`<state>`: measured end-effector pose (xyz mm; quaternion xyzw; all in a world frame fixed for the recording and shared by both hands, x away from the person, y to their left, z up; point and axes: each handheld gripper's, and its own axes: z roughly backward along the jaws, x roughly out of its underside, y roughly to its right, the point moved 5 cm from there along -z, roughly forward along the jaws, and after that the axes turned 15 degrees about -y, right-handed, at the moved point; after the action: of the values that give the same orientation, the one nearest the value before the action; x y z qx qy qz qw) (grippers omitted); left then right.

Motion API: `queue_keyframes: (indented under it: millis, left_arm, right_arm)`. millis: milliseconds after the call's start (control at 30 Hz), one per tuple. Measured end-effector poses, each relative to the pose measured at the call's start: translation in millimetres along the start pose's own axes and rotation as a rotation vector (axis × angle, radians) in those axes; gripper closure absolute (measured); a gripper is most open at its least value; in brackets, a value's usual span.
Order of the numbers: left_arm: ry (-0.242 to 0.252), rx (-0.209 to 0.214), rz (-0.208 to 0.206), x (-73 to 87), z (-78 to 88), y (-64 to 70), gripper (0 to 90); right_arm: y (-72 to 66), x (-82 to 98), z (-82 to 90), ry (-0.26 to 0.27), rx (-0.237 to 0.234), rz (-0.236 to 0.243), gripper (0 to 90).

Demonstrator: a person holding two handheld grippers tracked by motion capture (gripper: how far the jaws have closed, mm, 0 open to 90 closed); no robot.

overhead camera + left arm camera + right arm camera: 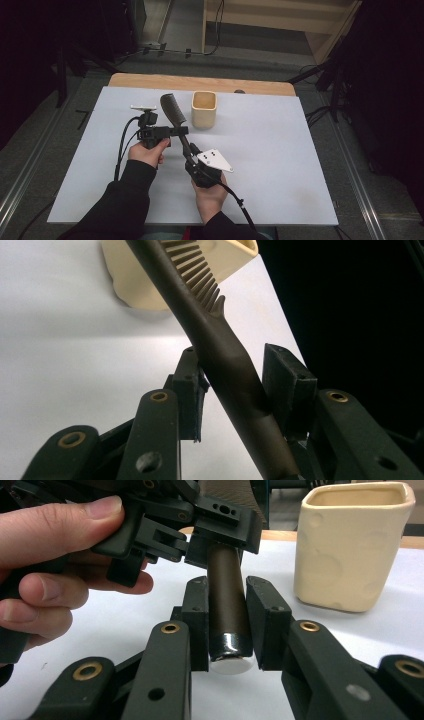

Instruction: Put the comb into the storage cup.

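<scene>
Plainly dark brown comb (173, 112), close-set teeth, smooth round handle, glossy butt end

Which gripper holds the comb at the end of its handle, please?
The right gripper: its jaws clamp the butt end of the comb, while the left gripper straddles the handle nearer the teeth.

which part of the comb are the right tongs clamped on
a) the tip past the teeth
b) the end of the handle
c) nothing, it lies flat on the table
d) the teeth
b: in the right gripper view the right tongs press from both sides on the round end of the comb handle, while the toothed part points up toward the cup.
</scene>
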<state>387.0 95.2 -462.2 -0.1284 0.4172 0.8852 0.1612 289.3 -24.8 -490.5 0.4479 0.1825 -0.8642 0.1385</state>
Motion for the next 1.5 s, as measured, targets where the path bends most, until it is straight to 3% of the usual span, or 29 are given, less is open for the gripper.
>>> queue_keyframes:
  millis: [867, 1200, 1333, 1500]
  left_arm:
    - [0.015, 0.051, -0.011, 1.0, 4.9, 4.5, 69.9]
    - [0.012, 0.091, -0.012, 0.5, 7.6, 8.1, 72.9]
    - [0.018, 0.102, -0.001, -0.1, 8.6, 6.1, 72.9]
    - [0.024, 0.078, -0.010, -0.8, 11.3, 3.0, 72.9]
  right_arm:
    - [-0.8, 3.1, -5.1, -0.030, -0.008, 0.011, 69.7]
    - [-4.4, 0.7, -5.1, -0.029, -0.021, 0.035, 66.4]
    - [-6.5, -1.9, -2.7, -0.012, -0.017, 0.067, 60.5]
    - [-7.9, -1.7, -4.1, -0.057, -0.064, 0.078, 49.9]
